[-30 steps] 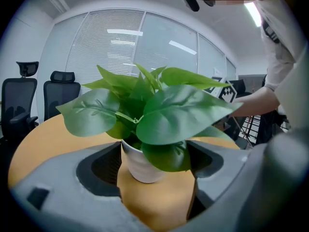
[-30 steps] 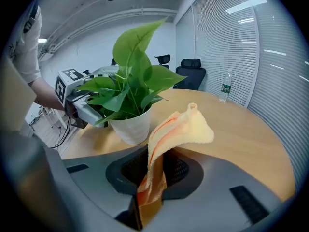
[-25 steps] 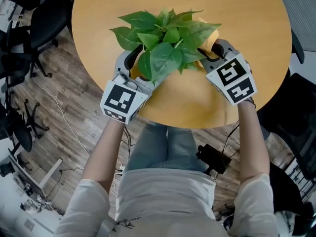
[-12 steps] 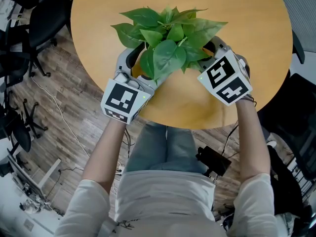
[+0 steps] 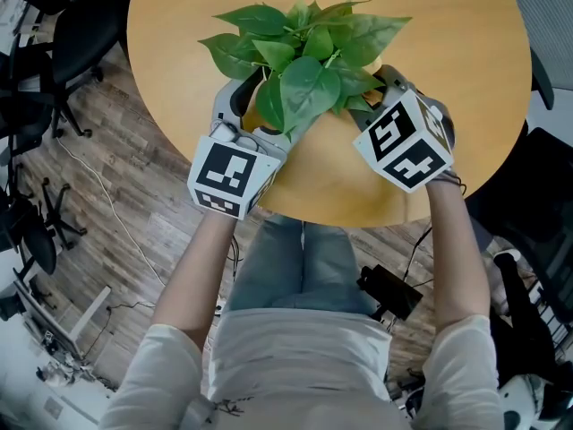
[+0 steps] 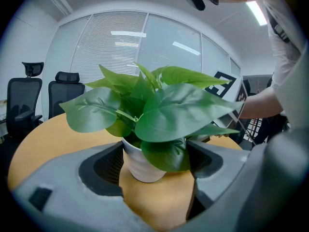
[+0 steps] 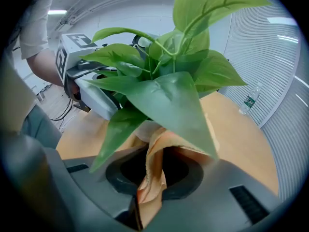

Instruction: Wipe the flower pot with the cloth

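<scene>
A leafy green plant [image 5: 304, 61] in a white flower pot [image 6: 140, 166] stands near the front edge of the round wooden table [image 5: 448, 43]. My left gripper [image 5: 249, 106] reaches in from the left with its jaws wide around the pot. The pot's rim lies against one pad, and a leaf hides the other side. My right gripper [image 5: 376, 97] comes in from the right, shut on a tan cloth [image 7: 154, 178]. The cloth bunches up from between the jaws and lies against the pot's side under the leaves. In the head view the foliage hides the pot.
Black office chairs [image 5: 54, 25] stand on the wood floor left of the table, and are also in the left gripper view [image 6: 24, 105]. Cables and a black device [image 5: 385, 289] lie on the floor below. A water bottle [image 7: 249, 100] stands far across the table.
My right gripper has slid a little left along the pot and rolled, so its marker cube now faces differently. My left gripper and the pot have held still.
</scene>
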A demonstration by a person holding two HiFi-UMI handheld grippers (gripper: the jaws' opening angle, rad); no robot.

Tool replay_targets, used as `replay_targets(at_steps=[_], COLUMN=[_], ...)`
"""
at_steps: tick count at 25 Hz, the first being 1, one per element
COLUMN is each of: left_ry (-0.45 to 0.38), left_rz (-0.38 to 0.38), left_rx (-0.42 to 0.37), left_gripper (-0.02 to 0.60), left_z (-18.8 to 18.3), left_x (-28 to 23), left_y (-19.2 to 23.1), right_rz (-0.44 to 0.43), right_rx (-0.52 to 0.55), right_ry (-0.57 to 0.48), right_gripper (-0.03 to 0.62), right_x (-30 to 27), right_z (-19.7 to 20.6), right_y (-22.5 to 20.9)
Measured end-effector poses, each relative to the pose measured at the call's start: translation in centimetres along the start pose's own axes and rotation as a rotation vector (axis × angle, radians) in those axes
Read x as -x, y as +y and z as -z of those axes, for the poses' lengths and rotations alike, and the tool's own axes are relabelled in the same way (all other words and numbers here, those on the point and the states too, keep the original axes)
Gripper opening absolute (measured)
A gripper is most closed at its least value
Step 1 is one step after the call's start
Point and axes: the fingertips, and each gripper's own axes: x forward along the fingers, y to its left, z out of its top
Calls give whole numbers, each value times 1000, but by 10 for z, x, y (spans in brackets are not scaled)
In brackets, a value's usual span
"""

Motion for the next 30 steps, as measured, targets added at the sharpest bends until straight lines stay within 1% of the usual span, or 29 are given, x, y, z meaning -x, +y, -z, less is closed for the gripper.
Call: replay_targets(at_steps=[8,12,19,23,30], left_ry=[7,-5,-1,2,2], left_rz=[-60,-104,-173,-203,-257], left_rx=[28,40,69,80,106], left_gripper=[403,402,402,402,402], left_z=[1,-2,-2,-3,-1], left_x=[-4,-7,-5,2,1], left_y=[-6,-7,-8,-3,-4], right_rz=[11,22,12,4,-16], right_rx=[24,11,11,18,11], right_ry=[29,28,34,42,32], right_gripper=[57,57,57,57,57], right_x=[3,3,6,5,2], right_z=[7,9,7,-1,-1], right_y=[13,14,26,36,46])
